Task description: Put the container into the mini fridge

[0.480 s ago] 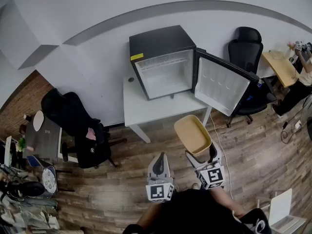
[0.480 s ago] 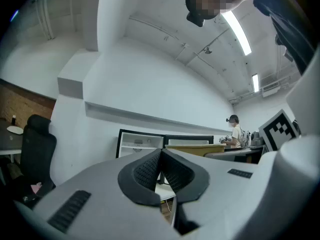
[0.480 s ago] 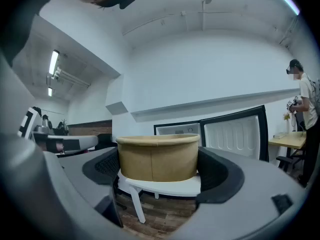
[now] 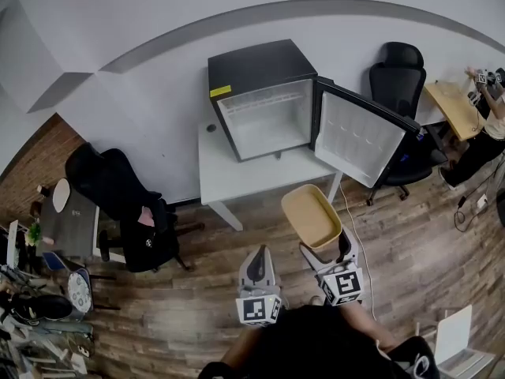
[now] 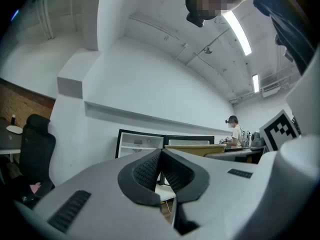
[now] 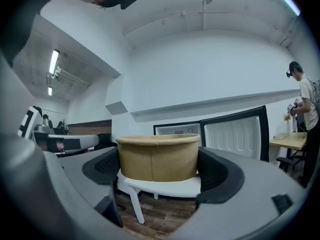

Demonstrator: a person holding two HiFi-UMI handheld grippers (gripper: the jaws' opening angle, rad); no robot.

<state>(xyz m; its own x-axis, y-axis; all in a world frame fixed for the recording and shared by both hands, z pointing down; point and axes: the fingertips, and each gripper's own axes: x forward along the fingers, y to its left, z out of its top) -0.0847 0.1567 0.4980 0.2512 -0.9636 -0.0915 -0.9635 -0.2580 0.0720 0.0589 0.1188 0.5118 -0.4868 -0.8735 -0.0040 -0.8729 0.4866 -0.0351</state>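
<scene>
Wood floor [image 4: 197, 314], container [image 4: 311, 214] in right gripper [image 6: 159, 170]

Matt brown paper container [image 4: 312, 215], fridge [image 4: 252, 65] matt black ext., floor [image 4: 410, 235] wood-grain planks.

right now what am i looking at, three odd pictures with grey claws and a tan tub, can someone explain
There is no robot here: a person holds a two-jaw gripper in each hand. The top-down picture comes from a camera on the person's head. The other two come from cameras that ride on each gripper and look along its jaws. The right gripper is shut on a tan container, with a pad pressing on each side. The left gripper is shut and holds nothing. Ahead stands a white table with a black mini fridge on it. Its door is swung open, and the inside looks empty. A black chair stands to the right of it. The container is not yet in the fridge.
</scene>
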